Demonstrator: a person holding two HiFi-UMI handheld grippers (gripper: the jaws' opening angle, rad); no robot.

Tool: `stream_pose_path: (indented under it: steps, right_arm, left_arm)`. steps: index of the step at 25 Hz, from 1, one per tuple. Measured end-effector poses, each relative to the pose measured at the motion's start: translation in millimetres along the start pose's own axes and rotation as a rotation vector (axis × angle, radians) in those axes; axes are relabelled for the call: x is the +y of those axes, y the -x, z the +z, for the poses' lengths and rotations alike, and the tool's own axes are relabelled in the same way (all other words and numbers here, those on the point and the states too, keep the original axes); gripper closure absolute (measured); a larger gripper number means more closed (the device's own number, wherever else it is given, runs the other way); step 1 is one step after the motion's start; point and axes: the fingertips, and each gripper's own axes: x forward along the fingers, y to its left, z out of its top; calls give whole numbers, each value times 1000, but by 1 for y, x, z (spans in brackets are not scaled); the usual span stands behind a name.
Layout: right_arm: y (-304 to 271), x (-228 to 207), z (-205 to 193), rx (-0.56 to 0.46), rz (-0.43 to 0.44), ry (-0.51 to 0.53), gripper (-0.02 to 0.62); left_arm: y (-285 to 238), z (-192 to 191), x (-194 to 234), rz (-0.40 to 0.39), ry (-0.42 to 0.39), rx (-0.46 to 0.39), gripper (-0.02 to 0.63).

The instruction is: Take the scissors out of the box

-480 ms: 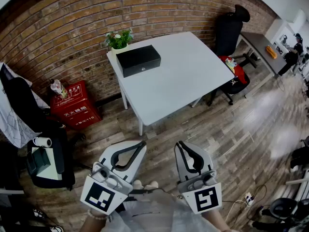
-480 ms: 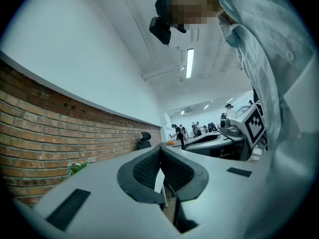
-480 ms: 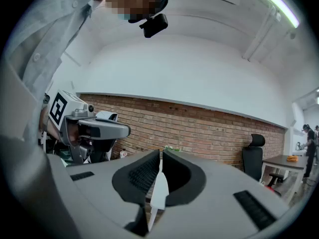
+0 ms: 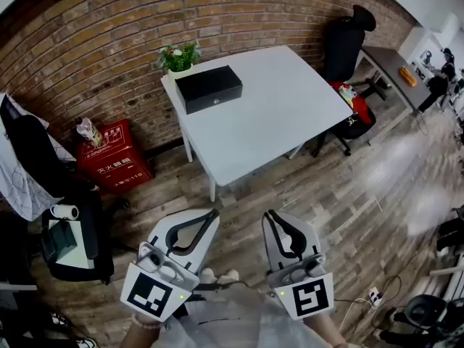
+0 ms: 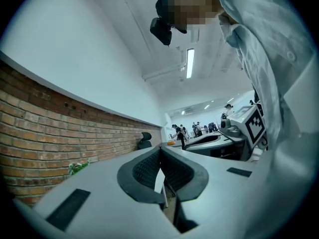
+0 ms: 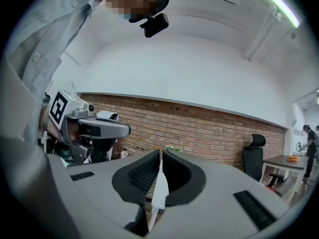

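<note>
Black box [image 4: 209,88], lid down, scissors presumably within, at the table's [image 4: 279,118] far left corner; my left gripper [image 4: 214,212] and right gripper [image 4: 270,214], jaws together and empty, hang well short, so I should approach squarely and lift the lid first.

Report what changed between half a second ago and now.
Nothing visibly changed. The left tool and right tool stay shut and empty, away from the table; the black box stays closed on the white table.
</note>
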Motion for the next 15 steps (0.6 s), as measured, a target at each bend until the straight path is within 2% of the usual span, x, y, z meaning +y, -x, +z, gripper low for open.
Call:
stream_pose_path:
  steps: [4, 15]
  right_arm:
    - [2, -3, 2, -11, -17, -36, 545]
    - [13, -6, 9, -41, -19, -45, 545]
  left_arm:
    - [2, 1, -2, 2, 0, 0, 589]
    - [5, 6, -12, 12, -11, -3, 589]
